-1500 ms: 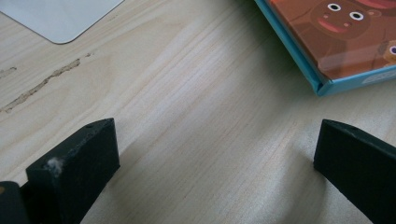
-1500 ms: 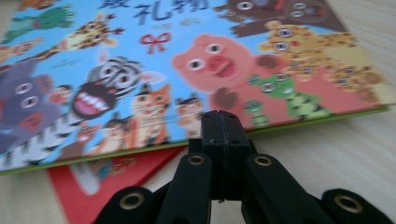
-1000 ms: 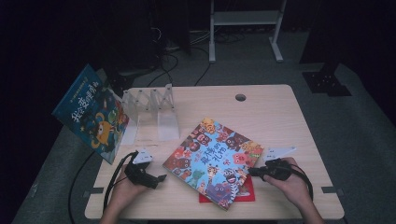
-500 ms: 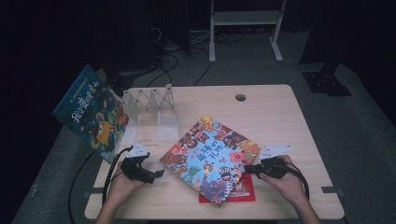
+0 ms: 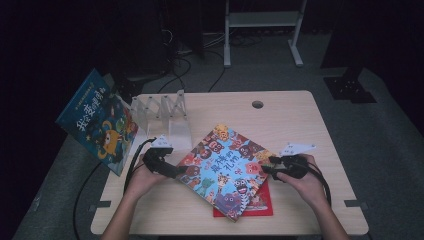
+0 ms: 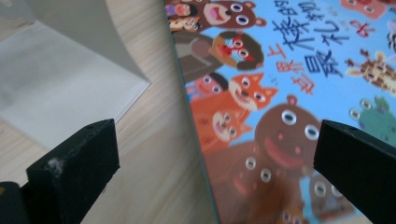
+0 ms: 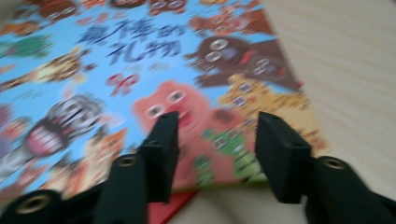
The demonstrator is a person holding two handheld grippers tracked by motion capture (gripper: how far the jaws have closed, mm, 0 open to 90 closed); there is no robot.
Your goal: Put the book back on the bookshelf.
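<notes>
Animal book (image 5: pixel 227 170) lies mid-frame on the table (image 5: pixel 290 115), atop a red book (image 5: pixel 260 202); left gripper (image 5: pixel 172 171) at its left edge, jaws wide open astride the edge; right gripper (image 5: pixel 267 167) at its right corner, jaws parted (nothing held); lift not yet begun; rack (image 5: pixel 160 107) waits upper left.
</notes>
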